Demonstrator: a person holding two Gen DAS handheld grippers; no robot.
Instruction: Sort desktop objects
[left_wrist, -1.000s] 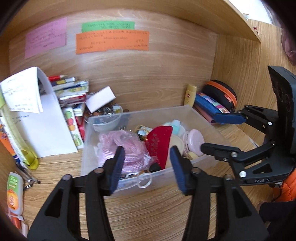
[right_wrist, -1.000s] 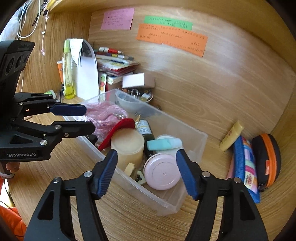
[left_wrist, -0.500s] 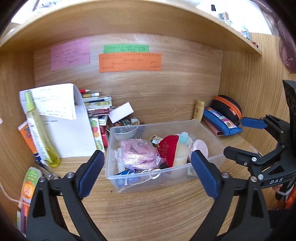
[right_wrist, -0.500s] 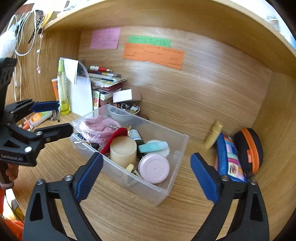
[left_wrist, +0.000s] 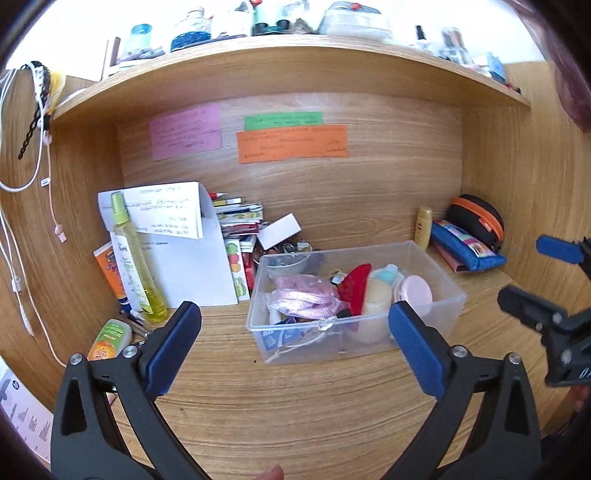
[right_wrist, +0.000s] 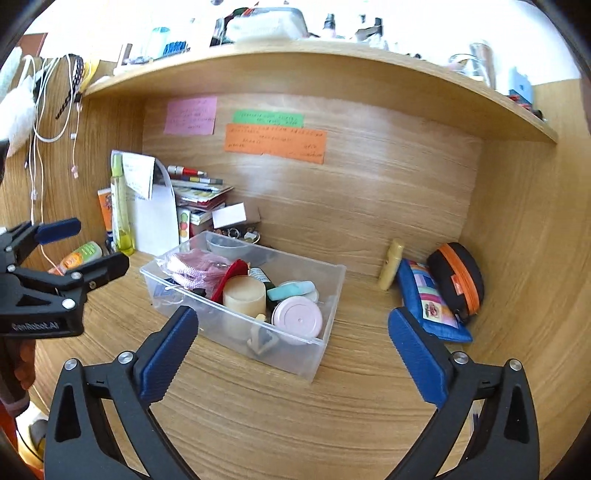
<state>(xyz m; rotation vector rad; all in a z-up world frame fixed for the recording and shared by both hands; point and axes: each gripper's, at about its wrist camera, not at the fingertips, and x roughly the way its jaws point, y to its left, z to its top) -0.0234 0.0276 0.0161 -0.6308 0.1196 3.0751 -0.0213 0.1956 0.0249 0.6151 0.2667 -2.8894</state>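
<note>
A clear plastic box (left_wrist: 369, 343) stands on the wooden desk, filled with a pink mesh pouch (left_wrist: 303, 297), a red piece (left_wrist: 354, 288), a cream cylinder (left_wrist: 376, 295), a pink round jar (left_wrist: 417, 291) and a teal bottle (left_wrist: 389, 273). My left gripper (left_wrist: 293, 325) hovers in front of the box, back from it, its jaws opening wide with nothing gripped. My right gripper (right_wrist: 291, 321) faces the box (right_wrist: 236, 332) from the right front, jaws likewise opening and empty. Each gripper shows at the edge of the other's view: the right gripper (left_wrist: 528, 271), the left gripper (right_wrist: 94, 243).
A yellow-green spray bottle (left_wrist: 135, 258), folded white paper (left_wrist: 184, 251), stacked booklets (left_wrist: 240, 221) and an orange tube (left_wrist: 110, 336) crowd the back left. A small yellow bottle (left_wrist: 424, 227), blue pouch (left_wrist: 465, 251) and black-orange case (left_wrist: 476, 218) fill the back right corner. A cluttered shelf (left_wrist: 295, 62) overhangs.
Both grippers have drawn back and up from the box, and their jaws have spread from half closed to wide. The views have tilted up to show the shelf.
</note>
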